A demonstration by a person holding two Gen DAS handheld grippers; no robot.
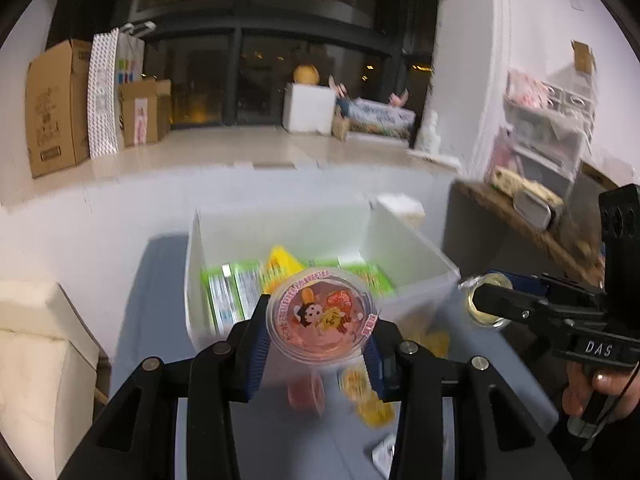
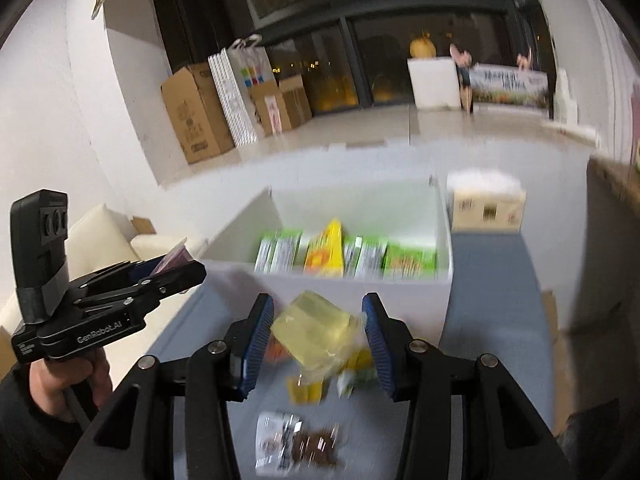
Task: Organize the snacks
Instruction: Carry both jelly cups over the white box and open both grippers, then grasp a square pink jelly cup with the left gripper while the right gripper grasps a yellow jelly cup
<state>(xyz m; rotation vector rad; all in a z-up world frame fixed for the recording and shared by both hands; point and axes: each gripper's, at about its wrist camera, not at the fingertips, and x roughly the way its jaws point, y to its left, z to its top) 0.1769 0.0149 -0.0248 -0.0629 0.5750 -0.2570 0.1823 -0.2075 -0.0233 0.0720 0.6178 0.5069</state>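
My left gripper [image 1: 320,314] is shut on a pink jelly cup [image 1: 322,322] with a cartoon lid, held above the near edge of the white box [image 1: 412,240]. Between the blue pads [image 2: 258,336] of my right gripper [image 2: 317,308] sits a pale yellow jelly cup [image 2: 316,334], gripped and tilted in front of the box [image 2: 442,224]. Each gripper also shows in the other's view: the right gripper [image 1: 482,300] with its yellowish cup [image 1: 486,280], and the left gripper [image 2: 192,268] with the pink cup [image 2: 174,260]. Green packets [image 2: 408,260] and a yellow packet [image 2: 326,248] stand inside the box.
On the blue-grey table below lie another pink cup [image 1: 306,394], yellow cups [image 1: 374,410], small yellow snacks [image 2: 306,390] and a silvery packet of brown pieces [image 2: 296,448]. A cardboard tissue box [image 2: 486,204] stands right of the white box. A wooden shelf [image 1: 520,216] is at the right, a cream sofa [image 1: 36,344] at the left.
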